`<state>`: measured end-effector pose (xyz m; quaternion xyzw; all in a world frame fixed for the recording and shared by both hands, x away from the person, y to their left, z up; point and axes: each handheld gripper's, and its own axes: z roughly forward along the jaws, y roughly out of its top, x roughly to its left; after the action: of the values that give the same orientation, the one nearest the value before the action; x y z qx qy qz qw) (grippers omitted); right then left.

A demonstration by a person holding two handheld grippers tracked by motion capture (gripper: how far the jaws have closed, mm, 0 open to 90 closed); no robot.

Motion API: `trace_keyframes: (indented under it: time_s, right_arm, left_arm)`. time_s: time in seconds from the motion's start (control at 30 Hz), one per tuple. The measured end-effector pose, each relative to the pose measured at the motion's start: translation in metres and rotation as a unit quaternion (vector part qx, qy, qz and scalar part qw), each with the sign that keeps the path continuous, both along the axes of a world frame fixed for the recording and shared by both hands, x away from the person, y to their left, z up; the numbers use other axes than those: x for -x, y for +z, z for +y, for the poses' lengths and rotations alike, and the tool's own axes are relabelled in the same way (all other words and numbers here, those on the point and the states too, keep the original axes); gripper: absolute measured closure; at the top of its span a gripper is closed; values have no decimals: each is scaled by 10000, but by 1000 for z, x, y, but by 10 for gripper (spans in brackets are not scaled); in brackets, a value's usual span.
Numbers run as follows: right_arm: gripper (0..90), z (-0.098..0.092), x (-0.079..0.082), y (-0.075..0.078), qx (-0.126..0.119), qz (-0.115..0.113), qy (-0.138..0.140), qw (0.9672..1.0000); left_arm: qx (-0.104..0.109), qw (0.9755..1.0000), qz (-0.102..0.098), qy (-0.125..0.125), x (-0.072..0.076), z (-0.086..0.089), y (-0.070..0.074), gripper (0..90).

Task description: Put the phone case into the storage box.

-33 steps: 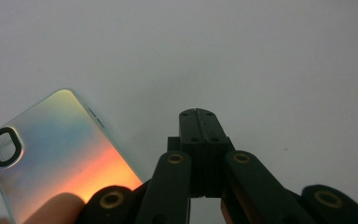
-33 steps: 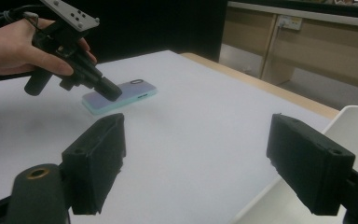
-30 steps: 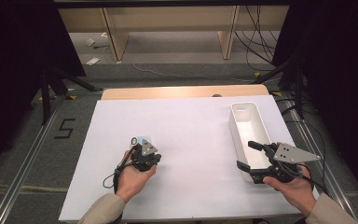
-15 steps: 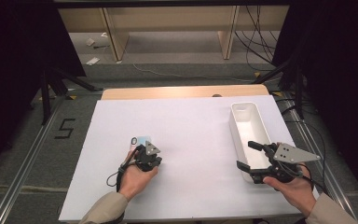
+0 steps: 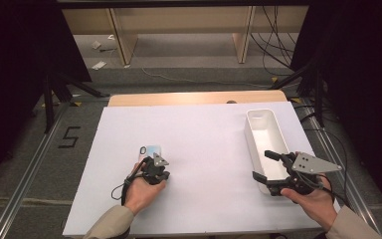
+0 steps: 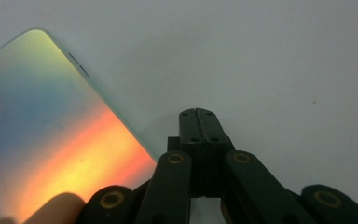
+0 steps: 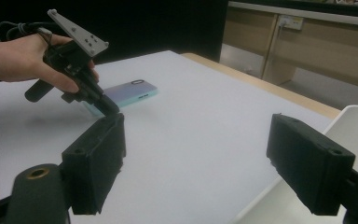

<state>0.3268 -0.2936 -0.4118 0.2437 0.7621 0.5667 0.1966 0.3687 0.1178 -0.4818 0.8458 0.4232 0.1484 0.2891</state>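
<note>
The left hand tilts the left gripper down at the white table, jaws pressed together on nothing, tips just beside the phone lying flat. The right gripper, jaws spread wide and empty, hovers at the white bin, well apart

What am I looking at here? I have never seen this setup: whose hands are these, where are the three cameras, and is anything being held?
A person holds a hand-held two-jaw tool in each hand. One camera looks down from above; one more rides on each tool. On the white table lie a flat iridescent phone and a long white plastic bin. The left gripper is shut, its tip resting on the table beside the phone's edge, holding nothing. The right gripper is open and empty, by the bin's near end.
</note>
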Motion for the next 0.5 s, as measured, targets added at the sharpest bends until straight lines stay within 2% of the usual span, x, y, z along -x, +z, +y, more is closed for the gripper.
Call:
trace_keyframes:
  time_s: [0.5]
  right_arm:
    - [205, 1, -1, -1, -26, 24, 15, 10000]
  left_arm:
    - [-133, 9995, 291, -1, 14, 25, 4, 898]
